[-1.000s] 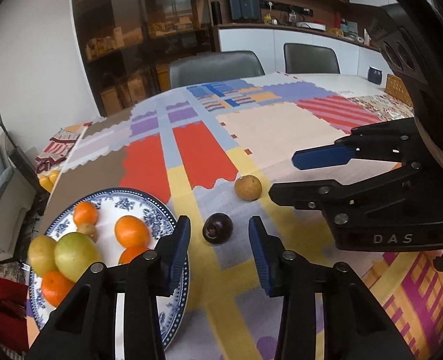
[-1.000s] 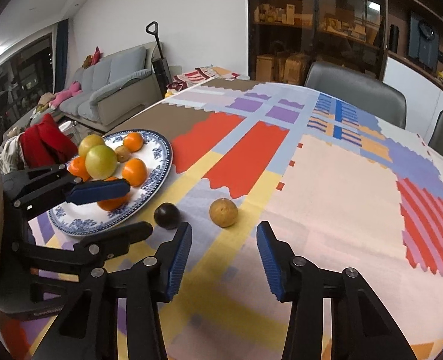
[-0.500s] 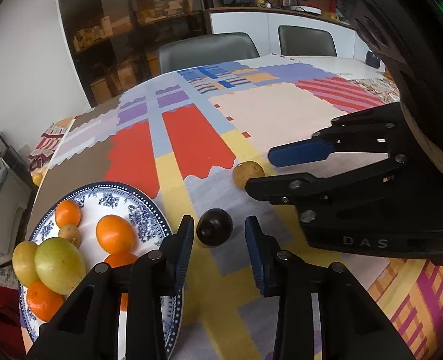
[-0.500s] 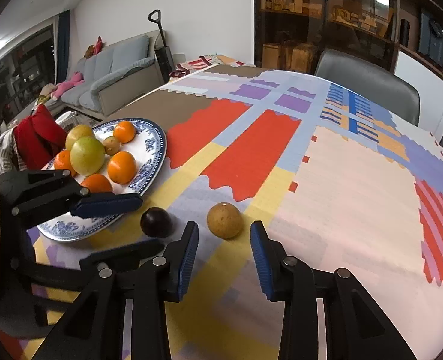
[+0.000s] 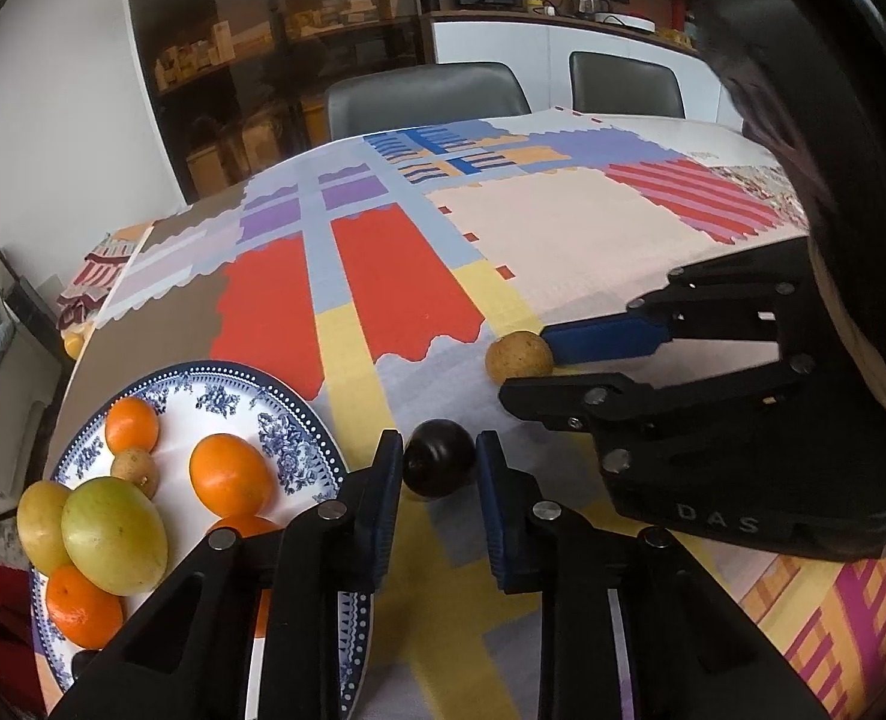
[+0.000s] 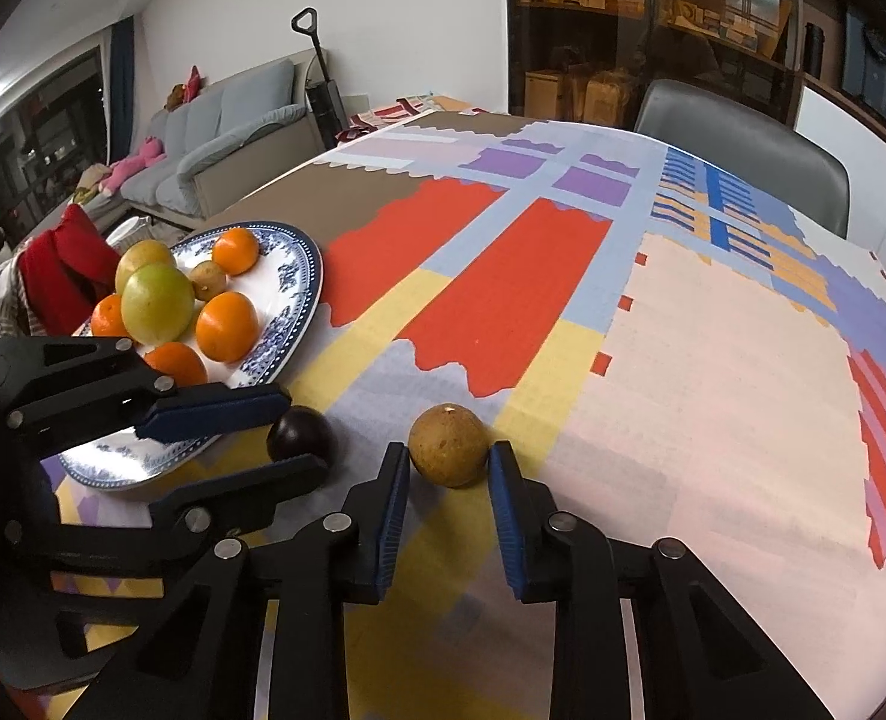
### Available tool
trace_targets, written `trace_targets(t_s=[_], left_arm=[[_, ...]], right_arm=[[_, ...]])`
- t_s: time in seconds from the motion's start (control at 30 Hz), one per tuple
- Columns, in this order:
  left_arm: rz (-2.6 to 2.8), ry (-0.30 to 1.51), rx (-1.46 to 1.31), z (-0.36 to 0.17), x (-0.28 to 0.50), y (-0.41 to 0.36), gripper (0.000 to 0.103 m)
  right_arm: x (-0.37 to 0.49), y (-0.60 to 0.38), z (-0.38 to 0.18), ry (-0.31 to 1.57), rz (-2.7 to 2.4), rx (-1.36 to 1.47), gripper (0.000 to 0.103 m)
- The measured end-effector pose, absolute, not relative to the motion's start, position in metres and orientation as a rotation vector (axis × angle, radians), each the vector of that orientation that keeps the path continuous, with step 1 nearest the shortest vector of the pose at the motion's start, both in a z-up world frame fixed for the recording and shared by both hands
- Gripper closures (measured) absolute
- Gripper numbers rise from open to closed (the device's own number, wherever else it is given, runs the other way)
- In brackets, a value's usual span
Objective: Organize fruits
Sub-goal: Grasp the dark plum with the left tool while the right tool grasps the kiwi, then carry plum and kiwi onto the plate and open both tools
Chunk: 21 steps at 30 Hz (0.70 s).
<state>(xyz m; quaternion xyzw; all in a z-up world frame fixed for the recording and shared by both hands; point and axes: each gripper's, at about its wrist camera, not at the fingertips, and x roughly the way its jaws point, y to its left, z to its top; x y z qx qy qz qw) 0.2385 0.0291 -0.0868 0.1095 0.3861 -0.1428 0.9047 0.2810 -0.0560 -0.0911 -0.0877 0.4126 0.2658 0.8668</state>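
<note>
Left wrist view: left gripper jaws spread around the dark plum; right gripper jaws spread around the brown fruit. Off-centre closing could roll either round fruit away.

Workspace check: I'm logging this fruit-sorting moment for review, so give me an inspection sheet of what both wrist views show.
Surface: patchwork tablecloth covers the table.
Job's things: blue-and-white plate holds oranges, a green fruit and small brown fruits; dark plum and brown round fruit lie on the cloth beside the plate.
Clutter: nothing seen on the cloth.
Grippers: left gripper has its jaws around the dark plum, close to it, contact unclear; right gripper straddles the brown round fruit with small gaps either side.
Cables: nothing seen.
Surroundings: grey chairs, dark shelving, grey sofa, red cloth.
</note>
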Motion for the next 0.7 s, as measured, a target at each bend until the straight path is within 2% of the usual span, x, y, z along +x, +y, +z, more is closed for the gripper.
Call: trace_targets(t_s=[0.7], left_arm=[[-0.245,0.693,0.096,-0.035,0.181,0.041,0.078]], right_arm=[[0.217,-0.077,-0.048,0.774,0.544,-0.101,0.075]])
